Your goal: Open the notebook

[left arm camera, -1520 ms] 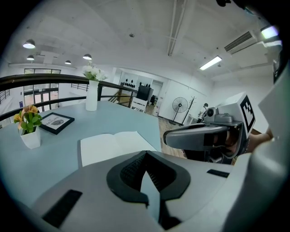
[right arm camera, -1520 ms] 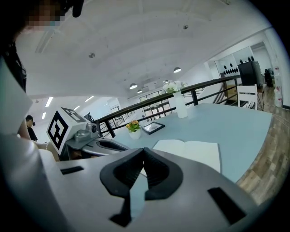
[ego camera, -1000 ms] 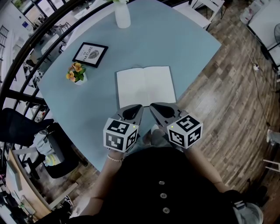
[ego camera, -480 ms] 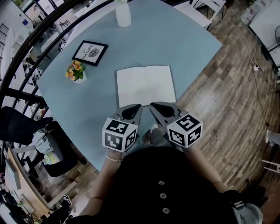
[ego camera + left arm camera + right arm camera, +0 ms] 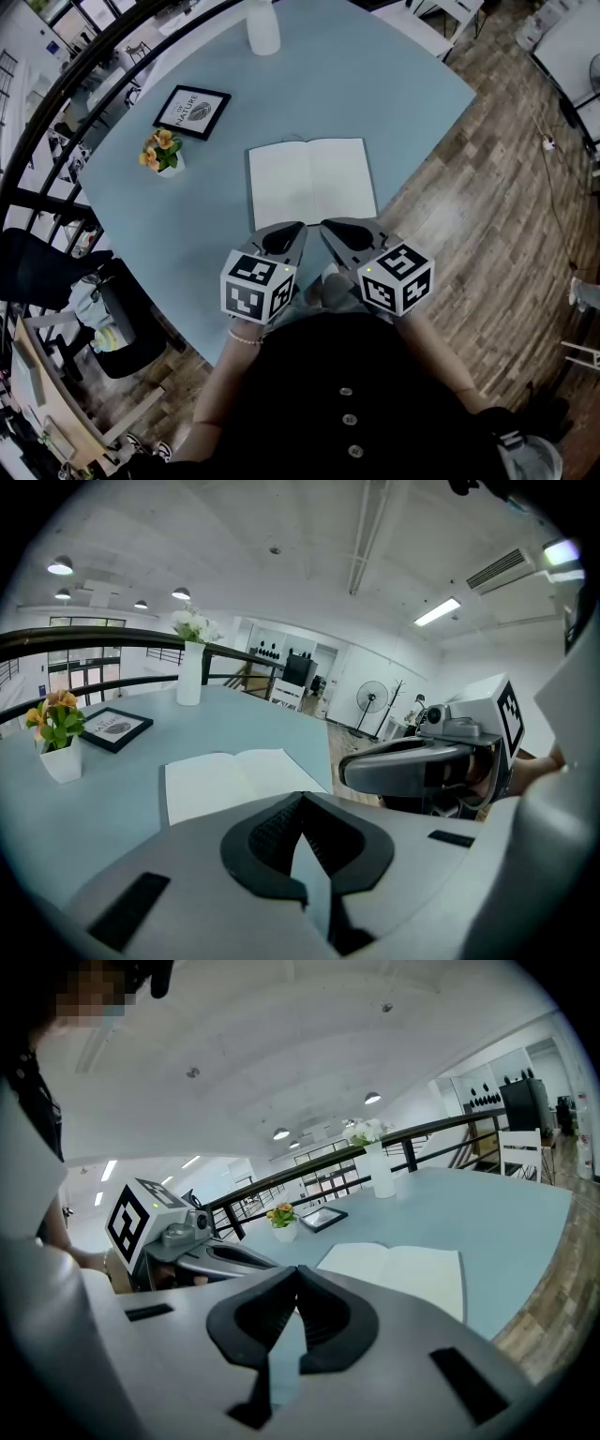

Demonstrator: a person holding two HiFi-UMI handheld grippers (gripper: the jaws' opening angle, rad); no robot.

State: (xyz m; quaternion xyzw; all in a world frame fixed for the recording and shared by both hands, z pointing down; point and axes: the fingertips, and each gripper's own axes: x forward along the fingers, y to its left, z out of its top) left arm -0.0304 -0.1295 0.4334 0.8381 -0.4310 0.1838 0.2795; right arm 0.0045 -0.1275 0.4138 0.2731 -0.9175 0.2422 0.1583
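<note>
**Lying open on a pale blue table, a notebook faces two closed grippers**

The notebook lies flat and open on the table. Both of its white pages face up, with the spine crease running down the middle. It sits close to the table edge nearest the person.

Just short of its near edge, the left gripper and right gripper are held side by side, tips angled toward each other. A thin strip of table shows between them and the pages. In each gripper view the dark pads meet at the tip and nothing is between them, so both claws are closed and empty.

Further left on the table stand small potted flowers in orange and yellow. Beyond them lies a black-framed picture. A white vase stands at the far side.

A dark railing curves past the table's left. Wood-plank floor shows on the right. The person's black buttoned garment fills the bottom of the head view.
</note>
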